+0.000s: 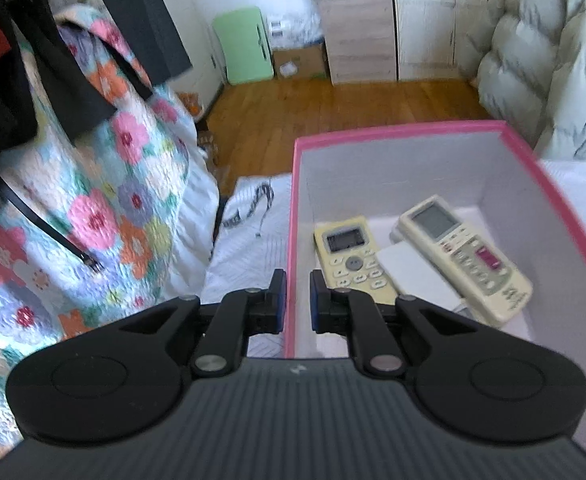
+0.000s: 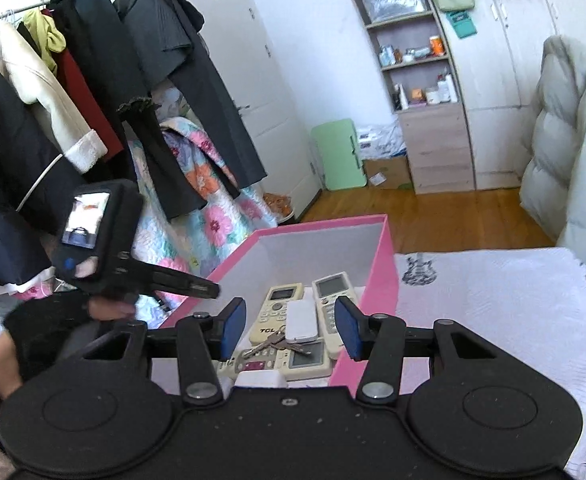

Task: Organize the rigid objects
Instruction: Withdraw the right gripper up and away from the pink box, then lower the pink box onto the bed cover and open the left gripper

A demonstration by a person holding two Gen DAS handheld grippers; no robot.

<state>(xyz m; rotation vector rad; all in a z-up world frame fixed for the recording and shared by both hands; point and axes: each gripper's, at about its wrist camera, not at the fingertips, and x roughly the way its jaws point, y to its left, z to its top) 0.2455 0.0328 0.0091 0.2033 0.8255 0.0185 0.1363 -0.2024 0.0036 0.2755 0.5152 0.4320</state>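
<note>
A pink box (image 1: 397, 132) with white inner walls stands on the bed. My left gripper (image 1: 296, 300) is shut on the box's left wall, one blue pad outside and one inside. Inside lie two cream remotes (image 1: 353, 256) (image 1: 465, 252) and a flat white thing (image 1: 417, 276). In the right wrist view the box (image 2: 321, 226) holds three remotes (image 2: 275, 312) (image 2: 331, 300) (image 2: 293, 360), a bunch of keys (image 2: 273, 344) and a white flat case (image 2: 301, 320). My right gripper (image 2: 291, 328) hangs open over the box's near end with nothing between its pads. The left gripper (image 2: 213, 291) shows at the box's left wall.
The box rests on a white bedspread (image 2: 493, 312). To the left hang a floral quilt (image 1: 105, 200) and dark clothes on a rack (image 2: 93, 60). Beyond lie a wooden floor (image 1: 333, 108), a green mini fridge (image 2: 339, 156), shelves (image 2: 413, 60) and a pale puffy coat (image 1: 545, 60).
</note>
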